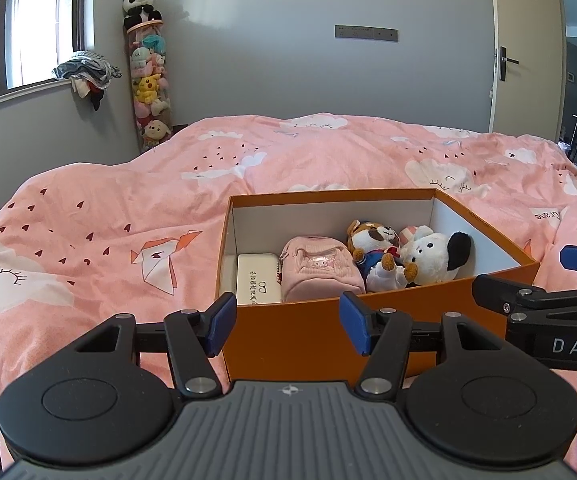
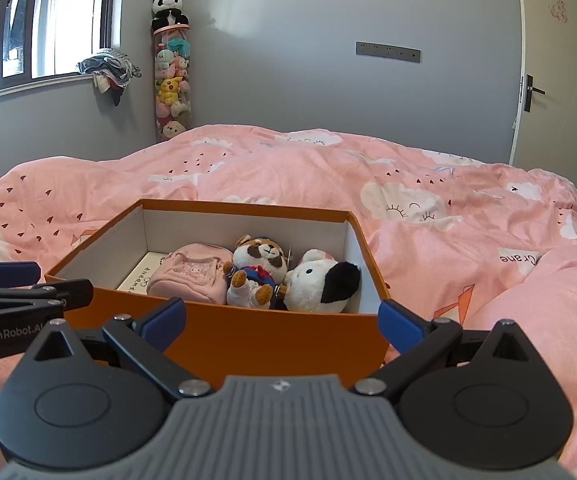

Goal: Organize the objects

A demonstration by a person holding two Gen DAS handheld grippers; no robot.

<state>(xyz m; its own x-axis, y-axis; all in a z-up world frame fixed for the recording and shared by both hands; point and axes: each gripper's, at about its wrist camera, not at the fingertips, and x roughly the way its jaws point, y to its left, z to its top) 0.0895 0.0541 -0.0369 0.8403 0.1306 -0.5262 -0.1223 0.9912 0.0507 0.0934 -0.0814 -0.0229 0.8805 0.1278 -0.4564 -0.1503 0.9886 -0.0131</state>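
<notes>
Four things already lie in the orange box [image 2: 224, 344], which sits on the pink duvet [image 1: 88, 220] of the bed: a white case [image 1: 257, 279] against its left wall, a pink pouch [image 1: 320, 270] beside that, a brown-and-white plush dog [image 2: 258, 270] next, and a white plush with a black ear [image 2: 322, 286] by the right wall. They run in a row along the box's near wall, so the row's long axis crosses in front of both grippers from left to right.

The left gripper [image 1: 288, 326] hangs empty with its blue pads moderately apart, just short of the near wall and facing its left half, so the case and pouch lie straight ahead of it. The right gripper [image 2: 284, 322] is empty too, spread wider, its pads bracketing most of the near wall; the two plush toys lie ahead of it, over the rim.

No loose item shows on the duvet around the box, so the sorting looks close to done. Should anything in the row need shifting, each tool would have to rise over the near wall first, the left for the case's end, the right for the toys.
</notes>
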